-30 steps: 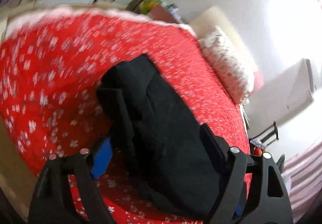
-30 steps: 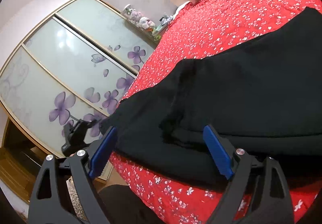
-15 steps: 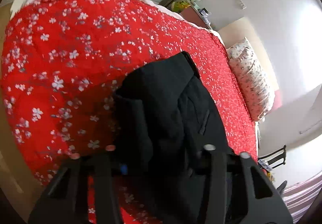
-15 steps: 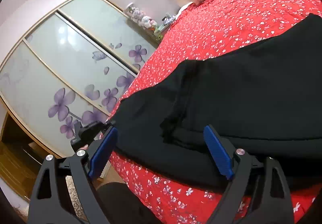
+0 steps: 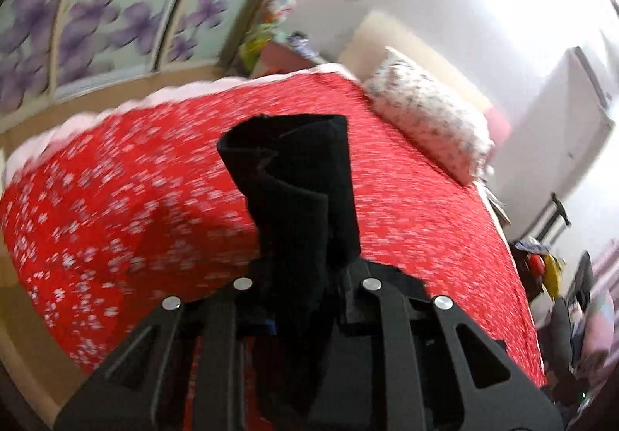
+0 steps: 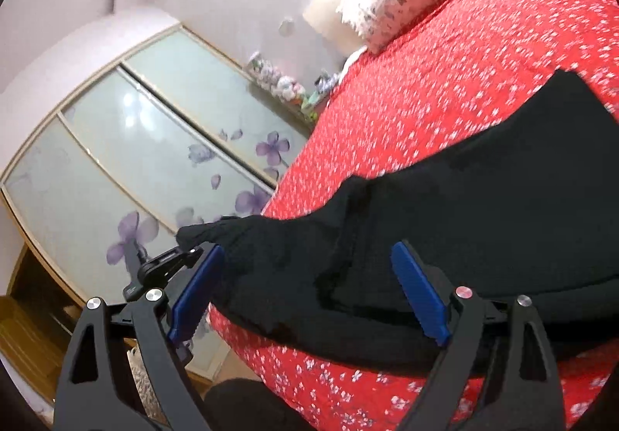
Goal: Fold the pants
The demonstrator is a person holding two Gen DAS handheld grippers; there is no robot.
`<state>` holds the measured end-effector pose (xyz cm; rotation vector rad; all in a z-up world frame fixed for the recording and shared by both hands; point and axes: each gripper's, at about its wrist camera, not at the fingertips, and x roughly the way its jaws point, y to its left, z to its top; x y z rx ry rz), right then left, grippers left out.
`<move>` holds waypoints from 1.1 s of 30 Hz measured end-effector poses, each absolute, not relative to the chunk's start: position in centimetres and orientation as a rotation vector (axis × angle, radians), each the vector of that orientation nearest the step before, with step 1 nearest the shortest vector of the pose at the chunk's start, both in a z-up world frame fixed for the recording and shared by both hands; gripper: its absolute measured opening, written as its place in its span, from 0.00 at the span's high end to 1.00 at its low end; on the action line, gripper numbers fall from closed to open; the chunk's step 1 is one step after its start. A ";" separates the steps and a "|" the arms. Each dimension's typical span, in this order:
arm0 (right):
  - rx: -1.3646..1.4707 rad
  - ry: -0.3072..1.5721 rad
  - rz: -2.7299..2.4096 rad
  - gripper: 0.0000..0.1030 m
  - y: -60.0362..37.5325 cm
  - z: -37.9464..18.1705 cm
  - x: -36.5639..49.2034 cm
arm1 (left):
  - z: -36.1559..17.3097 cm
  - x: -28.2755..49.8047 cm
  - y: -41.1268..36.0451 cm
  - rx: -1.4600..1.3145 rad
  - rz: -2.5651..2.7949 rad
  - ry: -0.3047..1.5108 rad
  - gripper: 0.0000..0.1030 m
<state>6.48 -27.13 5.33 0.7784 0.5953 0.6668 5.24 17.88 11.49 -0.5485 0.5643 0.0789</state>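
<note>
The black pants (image 6: 483,222) lie on the red flowered bedspread (image 6: 445,113). My left gripper (image 5: 305,295) is shut on one end of the pants (image 5: 298,199) and holds it lifted above the bed; the cloth stands up between the jaws. That gripper also shows in the right wrist view (image 6: 166,264), at the raised tip of the pants. My right gripper (image 6: 309,299) is open, its blue pads (image 6: 419,295) on either side of the pants' folded edge near the front of the bed.
A flowered white pillow (image 5: 429,121) lies at the head of the bed. Sliding wardrobe doors with purple flowers (image 6: 135,175) stand beside the bed. A cluttered shelf (image 6: 286,86) sits near the headboard. The bed's edge (image 6: 247,346) is close to my right gripper.
My left gripper has closed on the end of the pants and lifted it off the bedspread. My right gripper stayed open over the pants and barely moved.
</note>
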 end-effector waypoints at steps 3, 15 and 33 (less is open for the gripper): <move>0.807 0.553 0.632 0.12 -28.9 5.7 6.1 | 13.8 4.9 14.3 -0.495 0.012 0.537 0.81; 0.992 0.420 0.412 0.11 -37.2 5.0 5.2 | 17.3 7.1 -5.1 -0.383 -0.345 0.577 0.82; 1.142 0.296 -0.012 0.08 -46.7 1.9 0.9 | 7.1 5.0 -22.8 -0.070 -0.447 0.708 0.81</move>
